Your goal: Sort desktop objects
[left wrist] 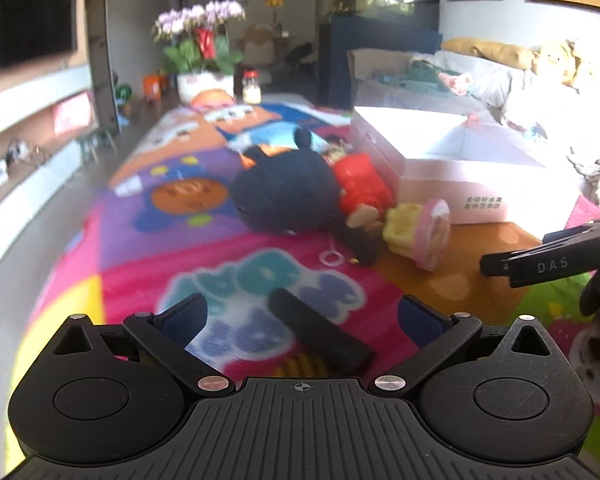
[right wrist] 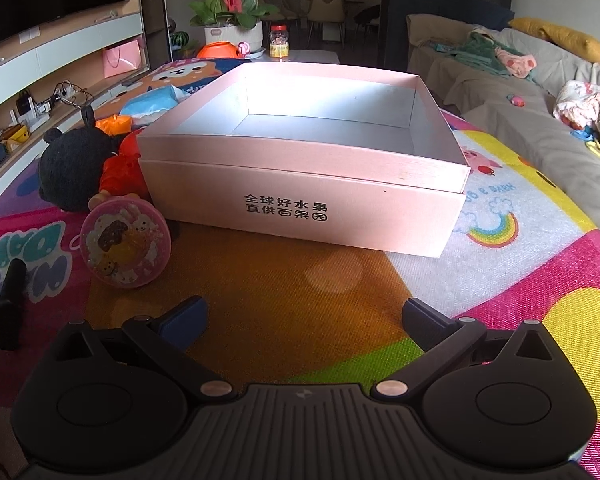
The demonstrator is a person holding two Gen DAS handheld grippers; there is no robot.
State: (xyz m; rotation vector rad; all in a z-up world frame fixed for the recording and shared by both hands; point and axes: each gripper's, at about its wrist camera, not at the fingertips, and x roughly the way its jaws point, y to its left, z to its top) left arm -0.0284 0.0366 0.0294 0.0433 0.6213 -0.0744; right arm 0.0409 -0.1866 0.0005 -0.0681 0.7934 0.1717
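- Bright play mat (right wrist: 284, 312) with cartoon animals and a rainbow covers the floor of a living room, and both grippers hang low over it.
- Right gripper (right wrist: 305, 316) has its two blue-tipped fingers spread wide apart, with nothing between them (only orange mat shows in the gap).
- Left gripper (left wrist: 300, 316) is spread wide too. A black bar (left wrist: 320, 332) lies on the mat between its fingers, and I cannot tell if the fingers touch it.
- At 3 o'clock in the left view, the side of the other gripper pokes in, with the letters DAS on it.
- At 10 o'clock from the right gripper lies a round pink toy (right wrist: 125, 242) with little pictures on its face. It is tipped on its side.
- Just behind it, a black plush toy (right wrist: 76, 168) and a doll in red clothes (right wrist: 122, 172) lie close together, and the doll touches the box.
- At 12 o'clock sits a big pink box (right wrist: 300, 216), open on top and empty inside, with black writing on its front.
- Far back at 11 o'clock stands a pot of purple flowers (right wrist: 230, 4), with a small jar (right wrist: 280, 40) beside it.
- At 2 o'clock a grey sofa (right wrist: 520, 92) holds cloths and a yellow pillow.
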